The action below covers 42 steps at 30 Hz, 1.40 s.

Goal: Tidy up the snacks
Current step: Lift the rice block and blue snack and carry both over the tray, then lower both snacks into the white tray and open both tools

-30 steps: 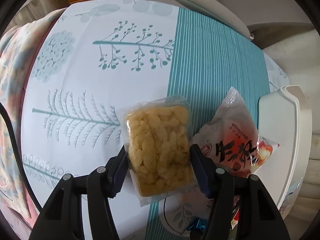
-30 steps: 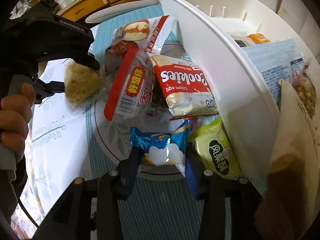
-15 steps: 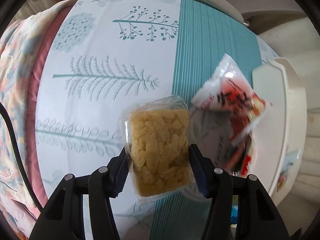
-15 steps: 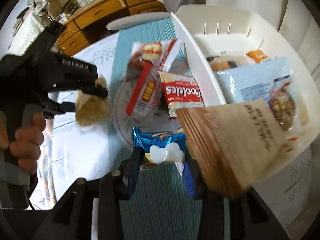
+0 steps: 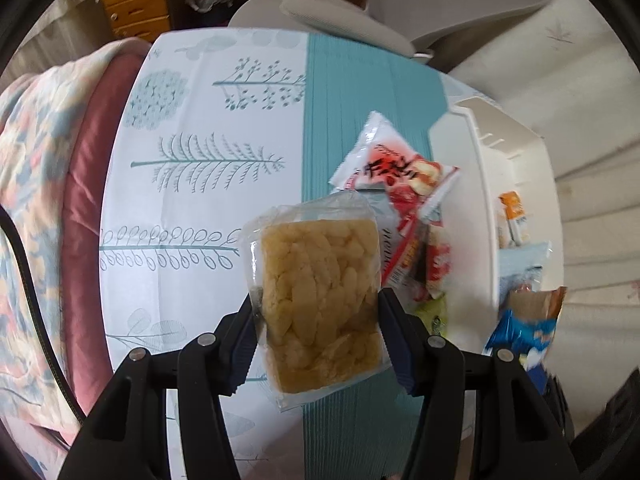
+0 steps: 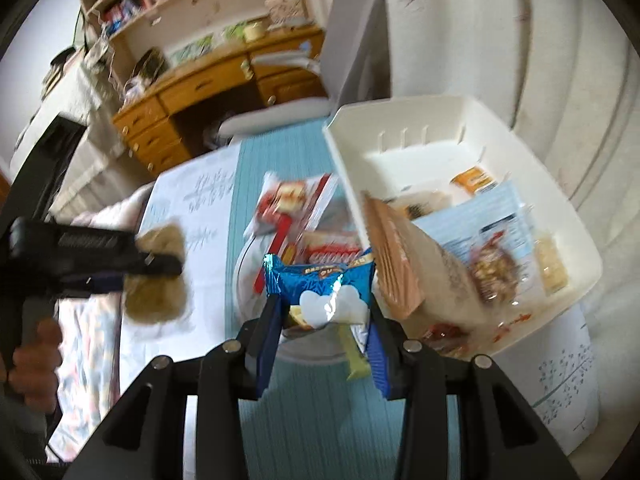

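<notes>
Clear-wrapped yellow puffed snack (image 5: 320,304) stays clamped between the left gripper (image 5: 318,340) fingers, now lifted higher above the tablecloth (image 5: 192,208) than a second ago. Right gripper (image 6: 324,332) remains closed on the blue snack packet (image 6: 320,280), which has risen off the table beside the white bin (image 6: 572,220), where more snacks lie.

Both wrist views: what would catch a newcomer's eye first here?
Each gripper is clamped on a snack: the left gripper grips a clear pack of pale yellow puffed snacks, and the right gripper grips a shiny blue packet, both above the tablecloth. Next comes the white bin at the right, already part filled with packets, with a pile of red-and-white snack bags beside its left wall.
</notes>
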{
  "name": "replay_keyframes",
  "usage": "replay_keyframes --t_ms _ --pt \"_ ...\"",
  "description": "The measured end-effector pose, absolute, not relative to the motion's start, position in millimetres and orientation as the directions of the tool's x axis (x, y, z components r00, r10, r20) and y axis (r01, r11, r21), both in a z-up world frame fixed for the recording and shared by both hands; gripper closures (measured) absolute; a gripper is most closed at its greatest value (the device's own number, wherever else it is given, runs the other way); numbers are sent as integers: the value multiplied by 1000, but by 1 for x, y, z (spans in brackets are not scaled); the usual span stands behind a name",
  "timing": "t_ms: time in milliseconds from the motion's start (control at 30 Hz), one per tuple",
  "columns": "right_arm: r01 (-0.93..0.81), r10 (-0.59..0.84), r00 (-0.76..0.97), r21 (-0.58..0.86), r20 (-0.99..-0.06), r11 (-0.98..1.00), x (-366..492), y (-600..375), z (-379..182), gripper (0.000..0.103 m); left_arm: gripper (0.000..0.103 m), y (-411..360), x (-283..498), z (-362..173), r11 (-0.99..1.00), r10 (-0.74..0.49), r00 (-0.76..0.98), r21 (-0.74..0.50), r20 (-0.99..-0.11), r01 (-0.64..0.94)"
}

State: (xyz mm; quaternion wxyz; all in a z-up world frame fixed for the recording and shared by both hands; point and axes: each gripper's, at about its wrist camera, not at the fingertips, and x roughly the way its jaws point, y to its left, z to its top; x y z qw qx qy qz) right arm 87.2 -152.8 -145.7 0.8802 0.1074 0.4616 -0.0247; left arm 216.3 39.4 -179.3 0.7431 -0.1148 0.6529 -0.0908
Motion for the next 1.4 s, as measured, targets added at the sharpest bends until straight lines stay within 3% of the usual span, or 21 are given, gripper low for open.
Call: replay_keyframes --t_ms 333,733,1400 --pt "204 7 599 161 -801 966 91 -198 -128 64 48 -1 202 -135 941 -337 165 -324 -927 99" --pt "114 112 578 216 -808 970 111 -274 -125 64 48 -94 211 -105 934 -358 200 -344 -912 100" --pt "112 252 548 368 -798 923 178 -366 -139 63 47 -205 254 -124 942 -334 155 -322 -930 96"
